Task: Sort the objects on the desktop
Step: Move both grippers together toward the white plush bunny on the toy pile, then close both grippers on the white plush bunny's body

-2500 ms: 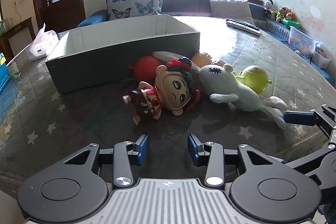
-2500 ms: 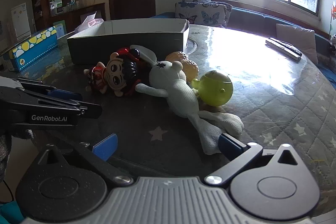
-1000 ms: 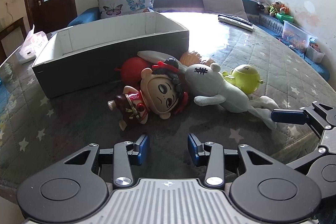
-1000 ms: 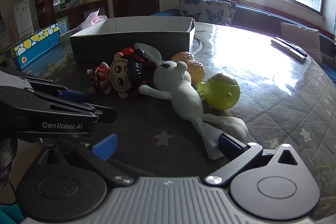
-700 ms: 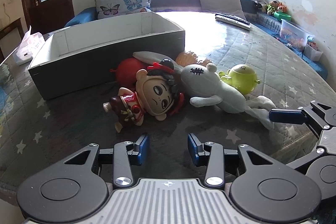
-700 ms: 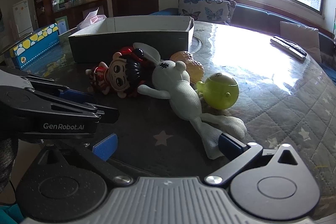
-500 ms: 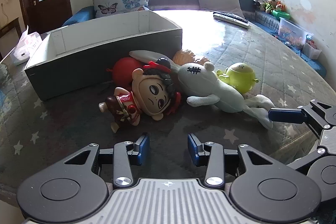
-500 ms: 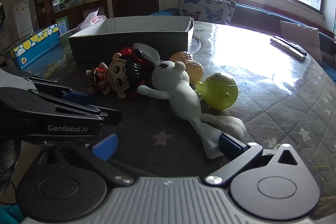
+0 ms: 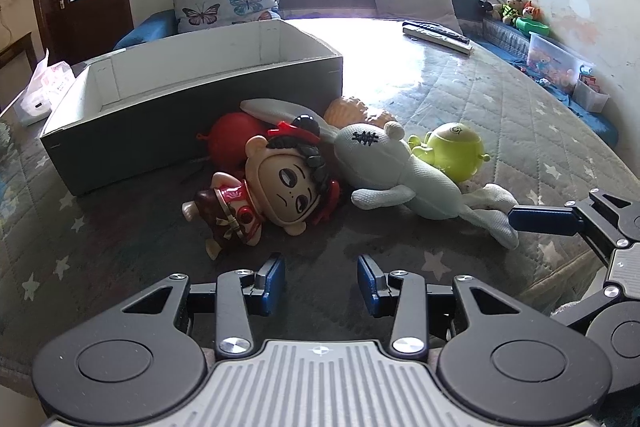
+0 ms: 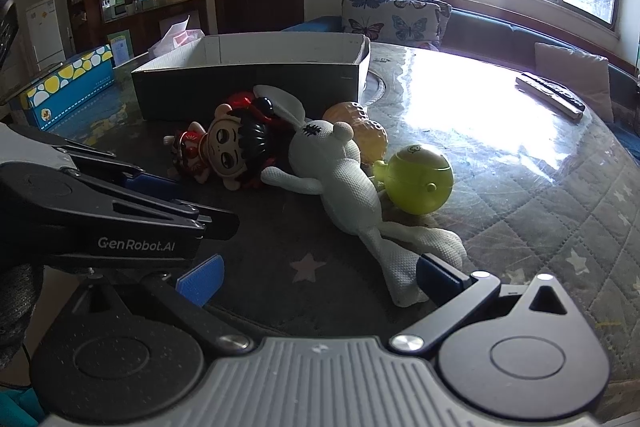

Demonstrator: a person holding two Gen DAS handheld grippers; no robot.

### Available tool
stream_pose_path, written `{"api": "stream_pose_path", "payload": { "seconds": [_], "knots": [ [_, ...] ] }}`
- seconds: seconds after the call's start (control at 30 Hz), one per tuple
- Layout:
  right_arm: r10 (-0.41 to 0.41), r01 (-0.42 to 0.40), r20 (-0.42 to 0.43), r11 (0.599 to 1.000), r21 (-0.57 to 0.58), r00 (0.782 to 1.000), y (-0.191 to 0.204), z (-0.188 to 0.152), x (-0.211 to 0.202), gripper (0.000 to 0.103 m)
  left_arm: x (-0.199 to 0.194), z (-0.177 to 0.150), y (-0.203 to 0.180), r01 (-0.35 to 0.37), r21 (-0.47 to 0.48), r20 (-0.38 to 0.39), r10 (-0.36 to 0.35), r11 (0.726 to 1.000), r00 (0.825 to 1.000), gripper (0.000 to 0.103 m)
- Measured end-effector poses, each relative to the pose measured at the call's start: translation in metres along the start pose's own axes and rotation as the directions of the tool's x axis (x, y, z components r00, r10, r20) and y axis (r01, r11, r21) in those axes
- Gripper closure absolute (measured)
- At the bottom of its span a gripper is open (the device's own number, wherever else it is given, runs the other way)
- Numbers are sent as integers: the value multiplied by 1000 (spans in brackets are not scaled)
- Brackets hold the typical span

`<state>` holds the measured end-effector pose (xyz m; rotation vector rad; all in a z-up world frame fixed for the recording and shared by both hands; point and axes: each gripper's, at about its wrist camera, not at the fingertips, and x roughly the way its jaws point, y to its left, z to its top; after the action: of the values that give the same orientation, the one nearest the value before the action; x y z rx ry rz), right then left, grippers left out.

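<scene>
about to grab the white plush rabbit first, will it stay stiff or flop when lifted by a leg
The rabbit will probably flop: its knit fabric body and legs lie limp and flat on the table. It looks light for its size. Lifting it may nudge the green toy, which rests against it and looks round enough to roll.

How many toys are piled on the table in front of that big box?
5 that I can see: a big-headed doll, a red ball behind it, a white plush rabbit, an orange bumpy toy behind the rabbit, and a green round toy beside it. More may be hidden underneath.
</scene>
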<state>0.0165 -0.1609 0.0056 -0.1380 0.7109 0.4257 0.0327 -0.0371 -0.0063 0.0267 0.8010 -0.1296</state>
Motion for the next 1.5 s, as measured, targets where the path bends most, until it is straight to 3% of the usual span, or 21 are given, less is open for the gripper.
{"api": "stream_pose_path", "payload": {
  "seconds": [1.03, 1.5],
  "knots": [
    [5, -5, 37, 1000, 13, 999, -9, 15, 1, 1, 5, 21, 2, 81, -2, 0, -81, 997, 997, 62],
    [28, -30, 27, 998, 51, 999, -28, 23, 11, 15, 11, 44, -2, 185, -28, -3, -185, 982, 983, 62]
  ]
}}
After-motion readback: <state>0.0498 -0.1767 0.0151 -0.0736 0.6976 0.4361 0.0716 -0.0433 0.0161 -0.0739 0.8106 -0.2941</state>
